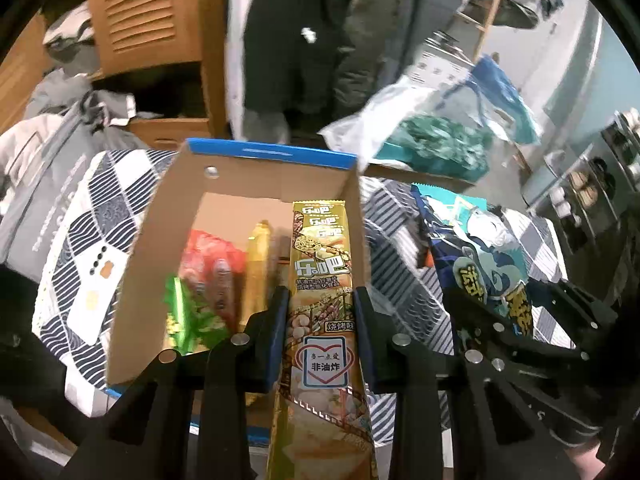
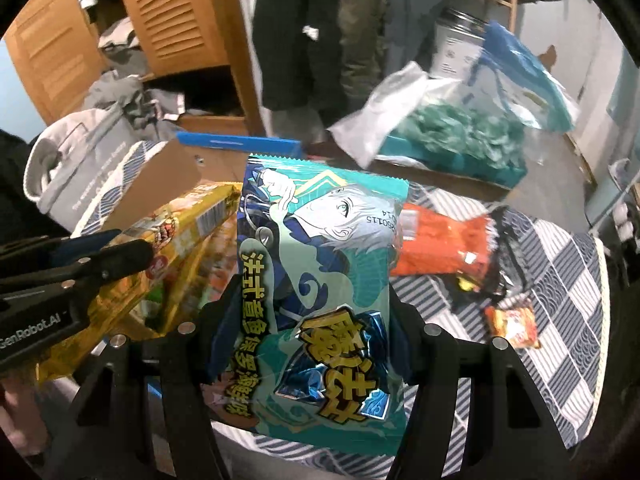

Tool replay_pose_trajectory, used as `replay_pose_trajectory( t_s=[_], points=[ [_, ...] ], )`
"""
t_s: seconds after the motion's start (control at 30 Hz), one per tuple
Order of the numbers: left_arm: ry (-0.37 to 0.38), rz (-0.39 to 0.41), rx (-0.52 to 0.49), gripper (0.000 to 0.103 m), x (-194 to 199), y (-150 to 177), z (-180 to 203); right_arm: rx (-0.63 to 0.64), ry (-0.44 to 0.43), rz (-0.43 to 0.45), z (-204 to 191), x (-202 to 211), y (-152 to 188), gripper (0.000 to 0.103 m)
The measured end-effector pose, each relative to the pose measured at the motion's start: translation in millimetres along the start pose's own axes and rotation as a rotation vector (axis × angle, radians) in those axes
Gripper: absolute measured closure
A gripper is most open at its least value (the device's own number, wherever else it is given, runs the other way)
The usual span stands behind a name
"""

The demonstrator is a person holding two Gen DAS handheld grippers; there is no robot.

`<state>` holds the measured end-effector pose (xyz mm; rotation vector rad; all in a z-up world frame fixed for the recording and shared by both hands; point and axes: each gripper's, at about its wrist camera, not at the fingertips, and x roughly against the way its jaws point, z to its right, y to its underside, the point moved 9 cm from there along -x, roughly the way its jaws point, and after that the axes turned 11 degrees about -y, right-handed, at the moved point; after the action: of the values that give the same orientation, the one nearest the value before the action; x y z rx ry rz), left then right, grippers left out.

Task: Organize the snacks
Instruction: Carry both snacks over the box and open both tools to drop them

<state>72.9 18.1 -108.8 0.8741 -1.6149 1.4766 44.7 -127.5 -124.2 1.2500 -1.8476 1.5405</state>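
Observation:
My left gripper (image 1: 321, 312) is shut on a long gold snack pack (image 1: 322, 264), which hangs over the right side of an open cardboard box (image 1: 160, 216) with a blue rim. Inside the box lie a red pack (image 1: 208, 264), a green pack (image 1: 188, 312) and another gold pack (image 1: 256, 272). My right gripper (image 2: 312, 304) is shut on a teal snack bag with a cartoon figure (image 2: 320, 264), held above the chequered cloth just right of the box (image 2: 168, 176). In the left wrist view this teal bag (image 1: 476, 256) and the right gripper (image 1: 520, 312) sit at the right. The left gripper (image 2: 132, 258) and its gold pack (image 2: 188, 216) appear at the left of the right wrist view.
On the blue-and-white chequered cloth (image 2: 560, 280) lie an orange snack bag (image 2: 440, 240), a dark pack (image 2: 504, 264) and a small orange sachet (image 2: 514, 322). A white card (image 1: 96, 292) rests left of the box. Plastic bags (image 2: 440, 128), a wooden cabinet (image 2: 176, 12) and a person's legs (image 2: 304, 32) stand behind.

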Motion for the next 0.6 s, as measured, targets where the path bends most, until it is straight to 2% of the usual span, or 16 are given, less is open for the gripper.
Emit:
replay_pose_trajectory(
  t_s=[0.23, 0.6],
  points=[
    [-0.053, -0.002, 0.07, 0.071, -13, -3, -40, 0.031, -0.036, -0.03, -37, -27, -13, 0.04],
    [-0.095, -0.05, 0.127, 0.071, -45, 5, -79, 0.078, -0.069, -0.104, -81, -73, -12, 0.04]
  ],
)
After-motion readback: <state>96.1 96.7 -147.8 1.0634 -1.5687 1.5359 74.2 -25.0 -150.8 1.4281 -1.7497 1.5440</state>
